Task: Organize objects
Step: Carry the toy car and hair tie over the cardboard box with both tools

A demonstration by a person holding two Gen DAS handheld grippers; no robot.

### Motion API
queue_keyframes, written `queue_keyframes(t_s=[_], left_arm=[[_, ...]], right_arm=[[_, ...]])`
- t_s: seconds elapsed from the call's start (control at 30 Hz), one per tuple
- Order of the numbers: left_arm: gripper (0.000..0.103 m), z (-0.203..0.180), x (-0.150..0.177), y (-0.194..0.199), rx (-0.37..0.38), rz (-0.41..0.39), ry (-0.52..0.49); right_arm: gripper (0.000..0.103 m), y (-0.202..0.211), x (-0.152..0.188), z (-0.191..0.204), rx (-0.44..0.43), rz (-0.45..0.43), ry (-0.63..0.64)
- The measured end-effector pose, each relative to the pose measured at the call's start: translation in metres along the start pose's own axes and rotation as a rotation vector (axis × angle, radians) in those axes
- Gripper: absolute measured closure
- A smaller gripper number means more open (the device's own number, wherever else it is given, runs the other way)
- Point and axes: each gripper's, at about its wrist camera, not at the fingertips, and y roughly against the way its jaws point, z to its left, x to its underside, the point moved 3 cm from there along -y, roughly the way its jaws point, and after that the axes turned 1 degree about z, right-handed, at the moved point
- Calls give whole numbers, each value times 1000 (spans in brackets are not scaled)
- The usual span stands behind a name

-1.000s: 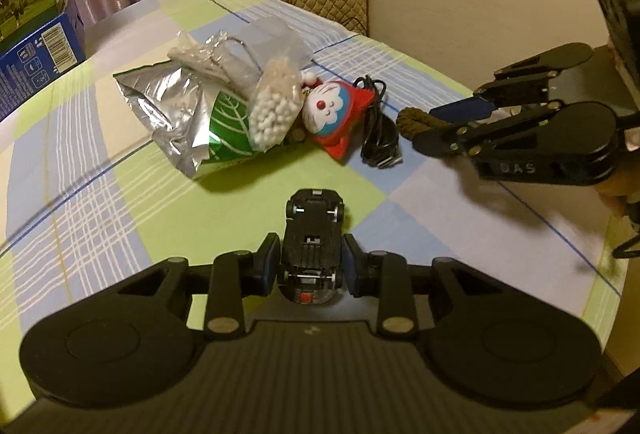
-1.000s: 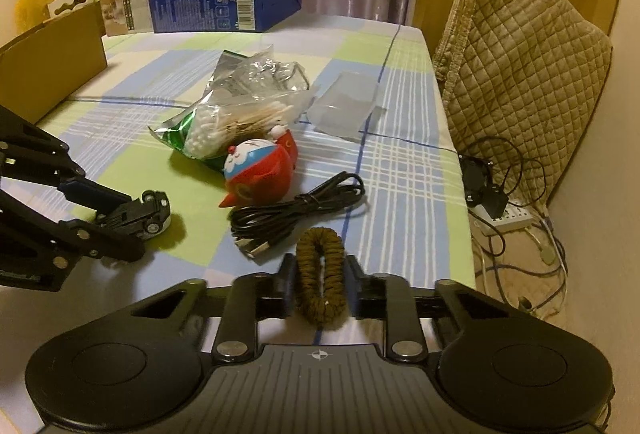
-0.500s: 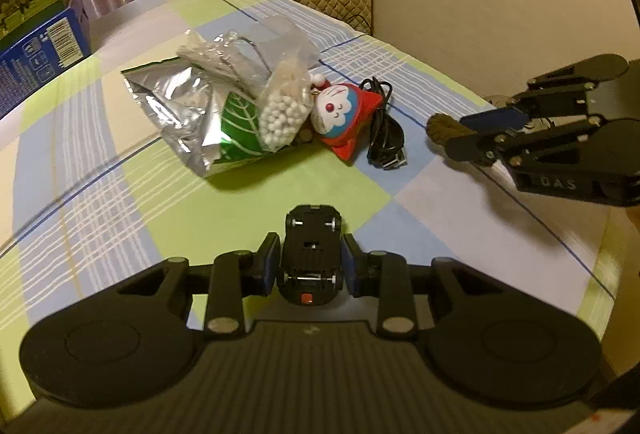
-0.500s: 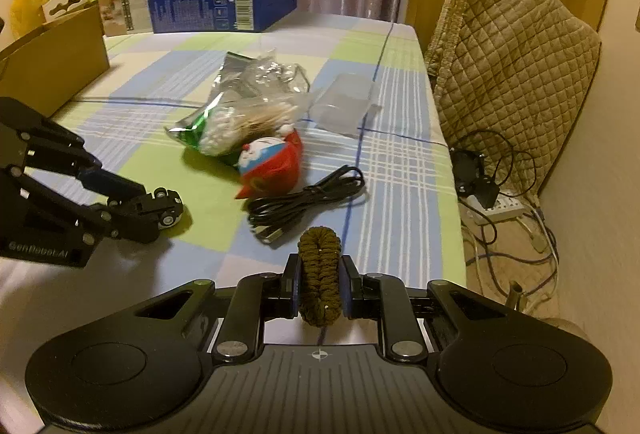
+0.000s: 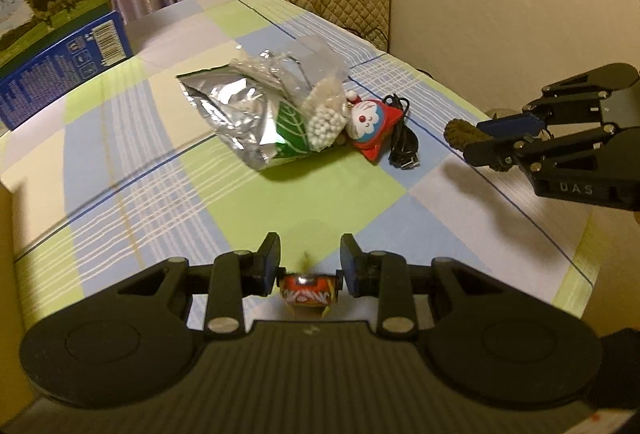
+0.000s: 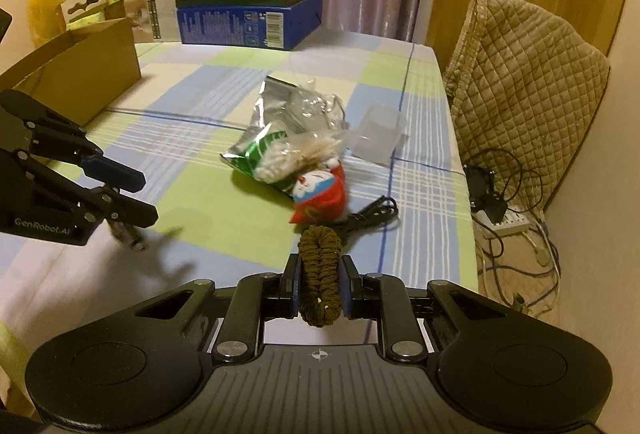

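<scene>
Two grippers are over the checked tablecloth (image 5: 160, 194). L gripper (image 5: 310, 254) has its jaws apart. A small red-and-white toy (image 5: 308, 288) sits low btw them, blurred. From the R wrist view it hangs just under the L fingers, above the cloth. Can't tell if anything grips it; looks to me like it's dropping.

R gripper (image 6: 320, 262) is clamped on an olive braided loop (image 6: 318, 290), which stands upright btw the pads, off the table.

The rest is in a heap mid-table: foil bag (image 5: 240, 122), red plush doll (image 5: 370, 124) touching it, and black cable (image 5: 404, 150) just beside the doll. A clear plastic piece (image 6: 380, 134) is near the heap. A cardboard box (image 6: 80, 74) stands at the table's left edge, prob. the bin for all this.

To do this step well, I'd say:
- Let the toy go low, so it doesn't bounce or roll.
- Hold the L jaws wide till it's clear.
- R hand: firm squeeze, since the loop is soft and may slip.
- Carry the loop over the box wall, then open inside.
- Mind the two grippers crossing paths.
</scene>
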Motion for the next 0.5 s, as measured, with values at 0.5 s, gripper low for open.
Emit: queue_keyframes(t_s=[0.5], left_arm=[[76, 41, -7, 54, -23, -7, 34]], right_arm=[[87, 19, -35, 36, -36, -21, 57]])
